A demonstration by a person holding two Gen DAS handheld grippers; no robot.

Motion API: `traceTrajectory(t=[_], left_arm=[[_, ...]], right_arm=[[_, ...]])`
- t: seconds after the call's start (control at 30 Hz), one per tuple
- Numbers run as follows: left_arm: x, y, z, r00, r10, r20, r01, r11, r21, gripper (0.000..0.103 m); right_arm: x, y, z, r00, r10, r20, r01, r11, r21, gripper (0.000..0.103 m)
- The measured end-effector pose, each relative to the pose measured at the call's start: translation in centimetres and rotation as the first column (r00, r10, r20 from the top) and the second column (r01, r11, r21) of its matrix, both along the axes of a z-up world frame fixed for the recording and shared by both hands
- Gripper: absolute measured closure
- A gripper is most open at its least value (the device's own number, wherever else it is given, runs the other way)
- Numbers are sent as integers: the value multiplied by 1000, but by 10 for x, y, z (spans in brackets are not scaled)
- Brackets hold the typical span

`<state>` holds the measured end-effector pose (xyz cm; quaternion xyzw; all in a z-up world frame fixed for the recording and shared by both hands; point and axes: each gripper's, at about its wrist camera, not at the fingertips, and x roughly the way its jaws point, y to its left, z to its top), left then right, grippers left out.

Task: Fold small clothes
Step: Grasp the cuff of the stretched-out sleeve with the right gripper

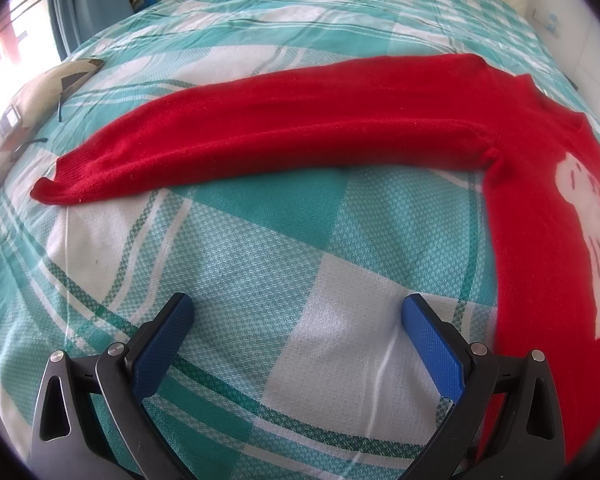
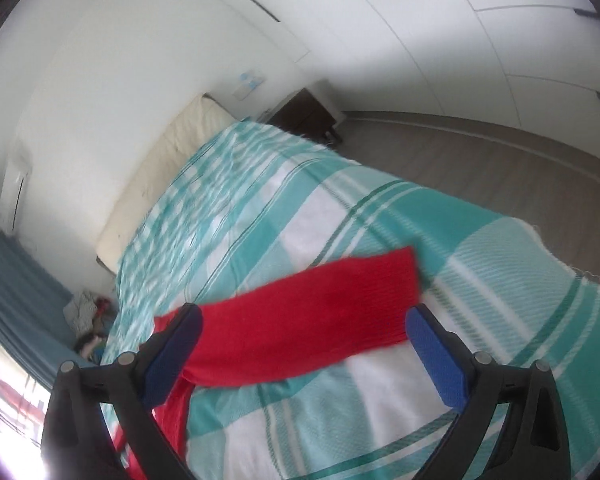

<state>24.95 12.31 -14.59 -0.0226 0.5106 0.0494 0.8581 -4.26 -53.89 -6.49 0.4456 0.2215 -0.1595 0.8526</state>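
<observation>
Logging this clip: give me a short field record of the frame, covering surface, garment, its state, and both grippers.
surface: bed with teal and white plaid cover
garment: red sweater with a white motif on the front
state: unfolded, lying flat, one sleeve stretched out sideways
left gripper: open, above bare cover, holding nothing
right gripper: open, above the other sleeve, contact cannot be told

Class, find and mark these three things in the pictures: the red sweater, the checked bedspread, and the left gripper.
red sweater [image 1: 284, 132]: left wrist view, middle of the outstretched sleeve.
checked bedspread [image 1: 260, 240]: left wrist view, bare teal square below the sleeve.
left gripper [image 1: 298, 308]: left wrist view, midway between its blue fingertips, jaws apart.
</observation>
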Motion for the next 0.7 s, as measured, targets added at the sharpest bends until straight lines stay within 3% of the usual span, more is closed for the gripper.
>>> traceTrajectory(t=[0.17,0.37,0.57,0.6,0.7], left_arm=[[-1,0,0,1000,0,2,0,1000,0,0],[-2,-1,0,1000,1,6,-1,1000,3,0],[-2,-1,0,1000,1,5,-1,1000,4,0],[-2,-1,0,1000,1,6,-1,1000,3,0],[-2,-2,0,1000,1,5,-1,1000,2,0]], right_arm=[[9,-21,-24,994,37,-106,-25,993,120,24],[24,-34,-40,991,63,-115,-45,986,158,42],[43,-46,-63,981,120,-150,-83,969,233,86],[44,-48,-66,979,119,-164,-78,968,238,100],[47,-40,-44,978,88,-187,-61,987,148,99]])
